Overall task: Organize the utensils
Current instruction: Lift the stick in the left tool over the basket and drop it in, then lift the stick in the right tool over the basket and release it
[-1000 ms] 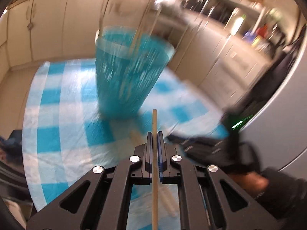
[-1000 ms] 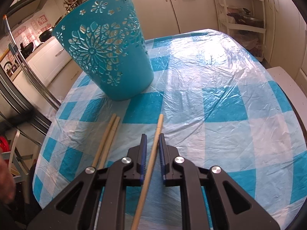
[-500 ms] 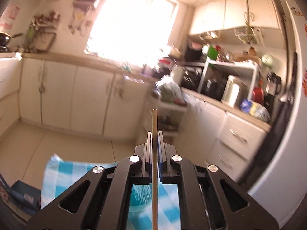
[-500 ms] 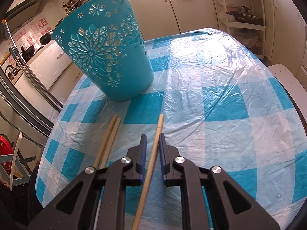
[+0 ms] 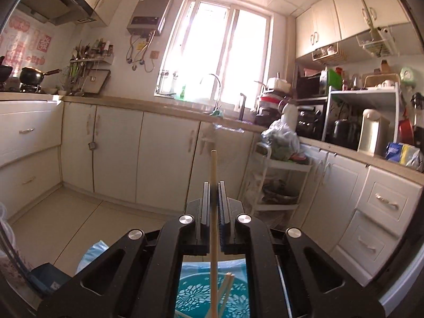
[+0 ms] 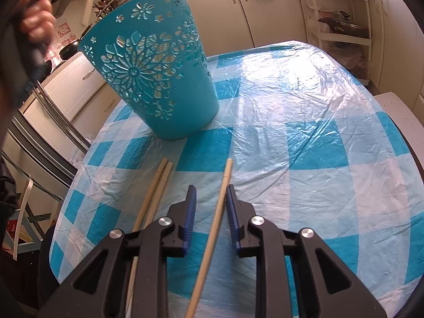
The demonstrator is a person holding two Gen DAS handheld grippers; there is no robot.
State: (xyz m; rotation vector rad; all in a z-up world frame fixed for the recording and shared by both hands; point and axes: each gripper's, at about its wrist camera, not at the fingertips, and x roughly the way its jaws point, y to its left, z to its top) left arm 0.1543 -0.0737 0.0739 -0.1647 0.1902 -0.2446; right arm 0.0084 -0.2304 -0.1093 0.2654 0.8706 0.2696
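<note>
My left gripper point(image 5: 213, 185) is shut on a wooden chopstick point(image 5: 213, 167) and holds it upright, level with the kitchen. Directly below it is the open top of the teal cut-out basket point(image 5: 190, 294), with two chopsticks point(image 5: 226, 290) leaning inside. In the right wrist view the basket point(image 6: 159, 79) stands on the checked tablecloth. My right gripper point(image 6: 211, 189) is open, its jaws on either side of a chopstick point(image 6: 221, 198) lying on the cloth. Two more chopsticks point(image 6: 156, 185) lie together just left of it.
The round table point(image 6: 304, 137) has a blue-and-white checked plastic cloth. The left hand and its gripper handle point(image 6: 34, 26) show at the upper left of the right wrist view. Kitchen cabinets point(image 5: 164, 164) and a white trolley point(image 5: 278, 182) stand beyond the table.
My left gripper has lifted its chopstick from table level and tilted up, now above the basket mouth. My right gripper has opened a little wider around the lying chopstick.
</note>
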